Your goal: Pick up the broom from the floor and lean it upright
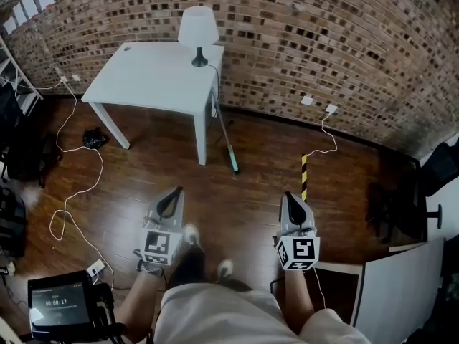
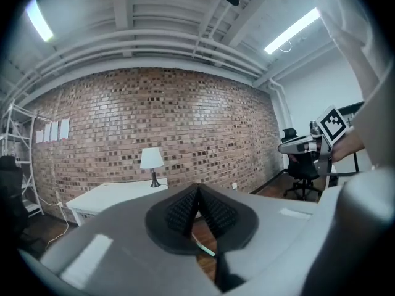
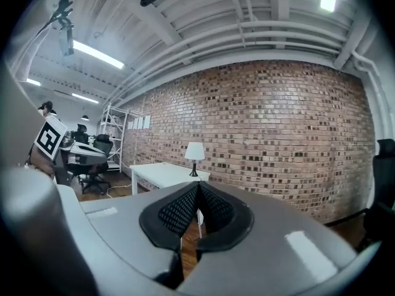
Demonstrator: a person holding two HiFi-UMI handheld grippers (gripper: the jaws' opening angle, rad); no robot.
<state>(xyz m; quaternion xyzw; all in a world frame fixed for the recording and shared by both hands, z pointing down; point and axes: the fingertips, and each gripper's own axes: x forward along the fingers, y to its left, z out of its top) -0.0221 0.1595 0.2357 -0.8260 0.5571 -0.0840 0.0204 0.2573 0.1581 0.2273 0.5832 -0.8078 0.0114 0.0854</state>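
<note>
- Broom (image 1: 227,143): slim pole with a teal near end, on the floor (image 1: 244,206) beside the worktop's (image 1: 154,77) front right leg; long axis runs away toward the brick wall (image 1: 323,41).
- Left claw (image 1: 174,194) and right claw (image 1: 289,196): both closed and empty; the broom lies ahead, between them and about equally near each.

Place: You stand in an office-like workspace in a loft style, more a test studio than a home.
Walls: A bare brick wall (image 1: 323,34) runs round you, with wall sockets (image 1: 307,100) low on it.
Ceiling: Exposed pipes (image 2: 154,42) and tube lights (image 2: 299,29) hang above you.
Floor: Dark wood floor (image 1: 237,206) lies under your feet, with loose white cables (image 1: 69,199) across it and a black-and-yellow tape strip (image 1: 304,174).
Furniture: You face a white table (image 1: 150,77) bearing a lamp (image 1: 198,29). An office chair (image 2: 303,171) stands to one side and metal shelving (image 3: 114,131) by the wall.
</note>
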